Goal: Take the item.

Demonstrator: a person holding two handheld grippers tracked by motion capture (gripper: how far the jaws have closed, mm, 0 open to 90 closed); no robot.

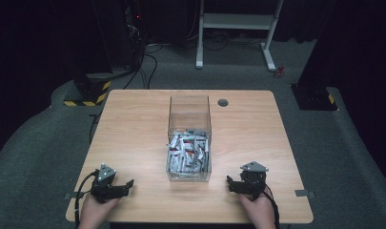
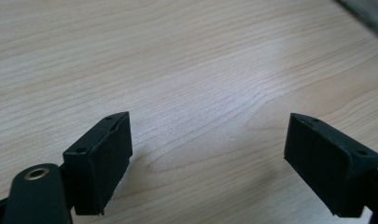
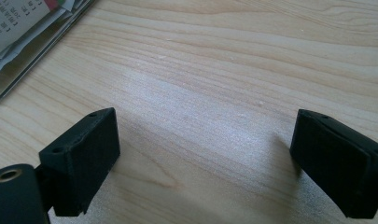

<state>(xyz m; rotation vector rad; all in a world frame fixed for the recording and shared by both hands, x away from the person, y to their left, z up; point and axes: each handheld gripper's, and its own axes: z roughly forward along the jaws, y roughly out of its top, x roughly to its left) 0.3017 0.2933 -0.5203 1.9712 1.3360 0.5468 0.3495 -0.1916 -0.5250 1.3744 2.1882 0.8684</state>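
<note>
Your left hand-held gripper (image 1: 118,187) rested near the front left corner of the table (image 1: 133,124), its jaws spread wide with bare wood between them, as the left gripper view (image 2: 207,158) showed plainly. Your right hand-held gripper (image 1: 236,183) sat near the front right corner, jaws equally wide and holding nothing; the right gripper view (image 3: 205,163) confirmed the gap. Between the two, a little farther from you, stood the clear box (image 1: 189,107), its near wall just beyond the line joining your grippers and well apart from either. The small packets (image 1: 188,152) lay heaped in the near half of that box, while its far half looked bare. In the right gripper view you could see one corner of the box (image 3: 18,70) at the upper left, cut off by the frame, with printed white packets (image 3: 14,21) pressed against its wall. The print on them was too small and blurred to read, and you could not count the packets from above. Your hands (image 1: 97,212) were cropped by the bottom edge of the high view. A dark round hole (image 1: 223,102) sat in the table just right of the box's far end. Beyond the table, a white frame (image 1: 236,21) stood on the grey floor, and a yellow-and-black striped base (image 1: 88,93) lay off the far left corner. Nothing stood between your grippers and the box.
</note>
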